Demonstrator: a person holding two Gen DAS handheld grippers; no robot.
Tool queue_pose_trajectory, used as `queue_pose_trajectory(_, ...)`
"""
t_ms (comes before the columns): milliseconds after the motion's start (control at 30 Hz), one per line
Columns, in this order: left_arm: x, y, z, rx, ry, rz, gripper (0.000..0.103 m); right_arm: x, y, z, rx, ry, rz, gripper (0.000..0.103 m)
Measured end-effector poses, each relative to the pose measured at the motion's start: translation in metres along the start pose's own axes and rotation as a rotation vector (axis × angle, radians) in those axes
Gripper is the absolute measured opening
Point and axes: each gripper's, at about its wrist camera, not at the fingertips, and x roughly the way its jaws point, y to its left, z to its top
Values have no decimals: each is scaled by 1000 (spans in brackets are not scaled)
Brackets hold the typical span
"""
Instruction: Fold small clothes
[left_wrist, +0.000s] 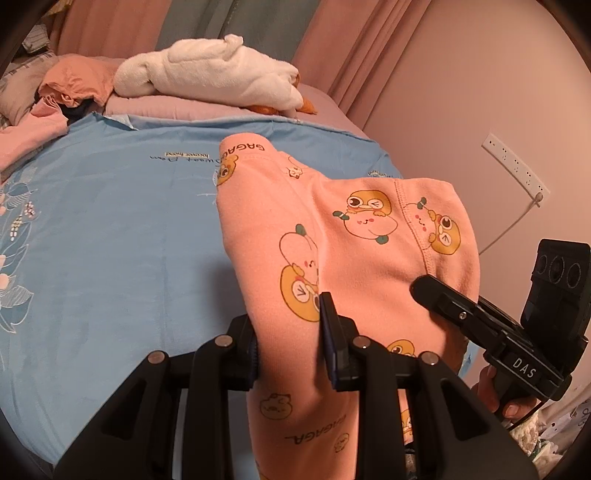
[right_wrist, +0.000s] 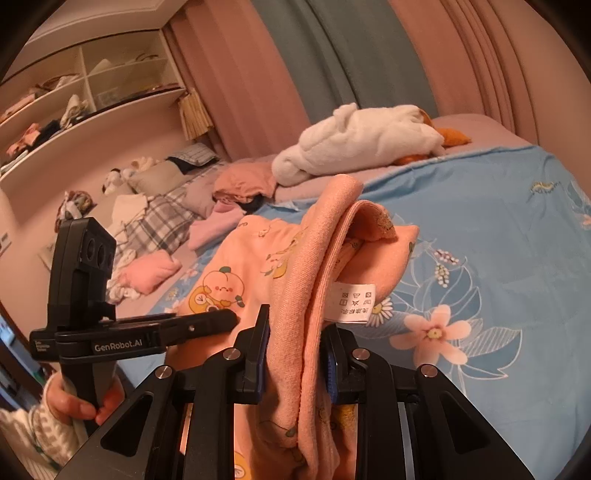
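Observation:
A small pink garment (left_wrist: 369, 243) printed with orange cartoon characters is held up over the blue floral bedsheet (left_wrist: 110, 229). My left gripper (left_wrist: 290, 343) is shut on one part of it; the cloth passes between the fingers and hangs below. My right gripper (right_wrist: 295, 354) is shut on a bunched edge of the same garment (right_wrist: 314, 266), near its white care label (right_wrist: 354, 301). The right gripper also shows in the left wrist view (left_wrist: 443, 295), at the garment's right side. The left gripper shows in the right wrist view (right_wrist: 207, 321), at the garment's left.
A white plush toy (left_wrist: 210, 74) lies at the far end of the bed on a pink cover. Loose clothes (right_wrist: 155, 269) and pillows (right_wrist: 166, 214) lie at the left. Shelves (right_wrist: 74, 92) stand on the left wall. A wall with a power strip (left_wrist: 513, 162) is at the right.

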Motion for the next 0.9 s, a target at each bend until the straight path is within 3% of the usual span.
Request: queue_pose_trajectory(900,-48,17,3,4,-118,65,27,9,50,16,-145,-37,36,26)
